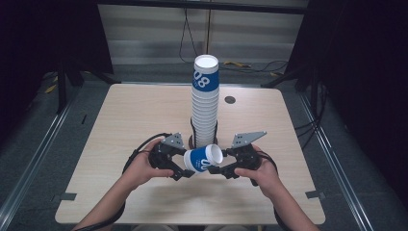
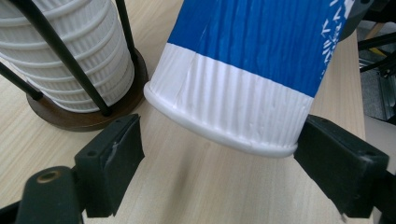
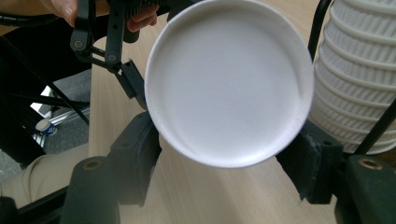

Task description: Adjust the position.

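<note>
Paper cup [image 1: 204,159], blue and white, lies sideways just above the table [image 1: 120,120], in front of the cup stack [image 1: 205,103]. The right gripper [image 3: 224,163] pinches its open rim; the left gripper [image 2: 219,154] has spread jaws, one seemingly grazing the base. Keep the rim pinch light to avoid crushing. The cup is empty; the stack sits in a wire holder [image 2: 88,109].

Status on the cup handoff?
Right tool clamped on paper cup at its open end. Left tool open around its base. Cup stack right behind.
</note>
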The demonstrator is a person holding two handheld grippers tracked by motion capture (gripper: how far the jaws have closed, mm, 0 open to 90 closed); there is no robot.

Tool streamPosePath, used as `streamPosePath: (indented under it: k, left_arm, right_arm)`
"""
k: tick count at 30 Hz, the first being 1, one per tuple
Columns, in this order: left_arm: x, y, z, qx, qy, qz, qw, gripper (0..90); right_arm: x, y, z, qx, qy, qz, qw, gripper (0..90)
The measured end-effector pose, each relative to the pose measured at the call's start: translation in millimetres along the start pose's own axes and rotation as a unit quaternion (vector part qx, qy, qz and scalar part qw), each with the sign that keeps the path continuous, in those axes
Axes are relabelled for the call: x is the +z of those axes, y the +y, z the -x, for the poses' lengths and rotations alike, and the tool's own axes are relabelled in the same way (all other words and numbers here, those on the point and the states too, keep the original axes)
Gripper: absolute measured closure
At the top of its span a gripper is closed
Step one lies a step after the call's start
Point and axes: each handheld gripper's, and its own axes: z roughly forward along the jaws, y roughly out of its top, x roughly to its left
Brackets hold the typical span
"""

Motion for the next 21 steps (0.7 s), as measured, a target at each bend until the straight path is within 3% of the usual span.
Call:
streamPosePath:
  k: [18, 21]
  left_arm:
    - [2.2, 2.7, 1.5, 0.01, -0.001, 0.005, 0.9999, 15.6]
    - [3.4, 3.4, 2.3, 0.003, -0.001, 0.009, 1.0, 15.6]
  right_arm:
    - [-3.4, -1.5, 0.9, -0.001, 0.0, 0.004, 1.0, 32.6]
    - [-2.7, -2.4, 1.2, 0.001, 0.003, 0.006, 1.0, 32.7]
